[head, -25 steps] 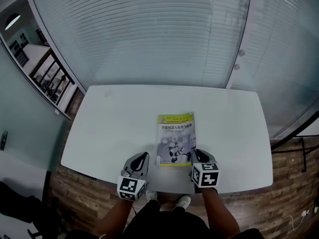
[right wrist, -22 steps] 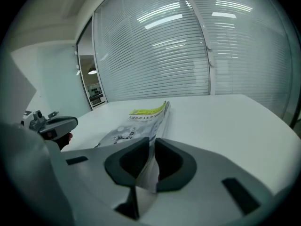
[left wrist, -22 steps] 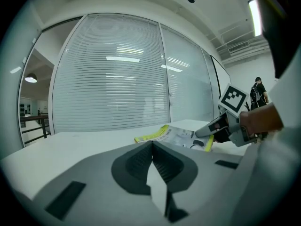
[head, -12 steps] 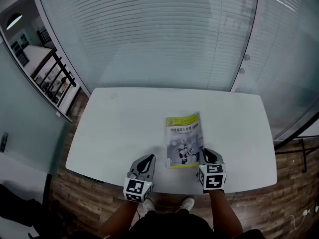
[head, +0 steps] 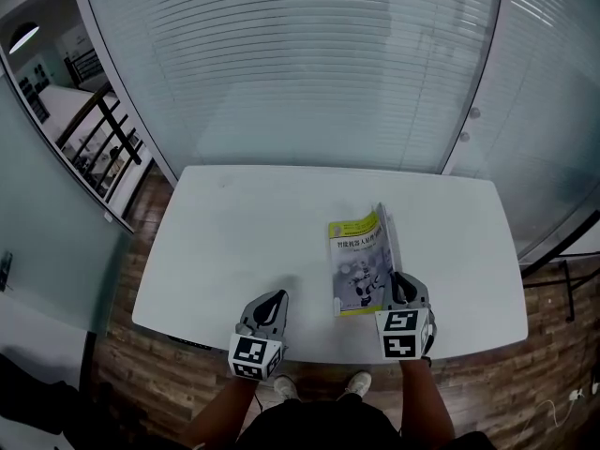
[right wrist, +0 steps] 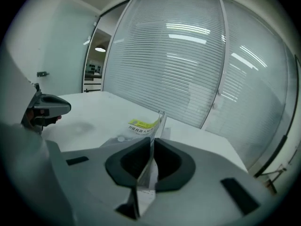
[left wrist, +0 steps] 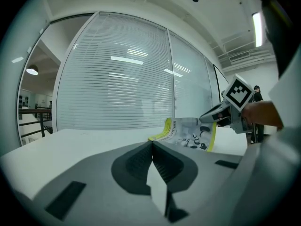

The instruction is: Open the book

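Observation:
A book (head: 361, 261) with a yellow-and-grey cover lies on the white table (head: 234, 232), right of centre. My right gripper (head: 401, 289) is shut on the near right edge of the cover, which stands lifted and curved; its jaws have just been closing with the cover between them. In the right gripper view the thin cover (right wrist: 143, 125) runs between the pads of that gripper (right wrist: 153, 140). My left gripper (head: 270, 300) hovers over the table's near edge, left of the book, shut and empty. From the left gripper (left wrist: 152, 142) the raised cover (left wrist: 188, 133) shows ahead.
A wall of glass with horizontal blinds (head: 309, 73) stands behind the table. The table's near edge (head: 309, 345) lies just under both grippers, with wooden floor (head: 150, 373) below. Bare tabletop stretches left of the book.
The book's cover lay flat before; its right edge now stands lifted in the right gripper, which has risen and rolled. The left gripper has shifted a little.

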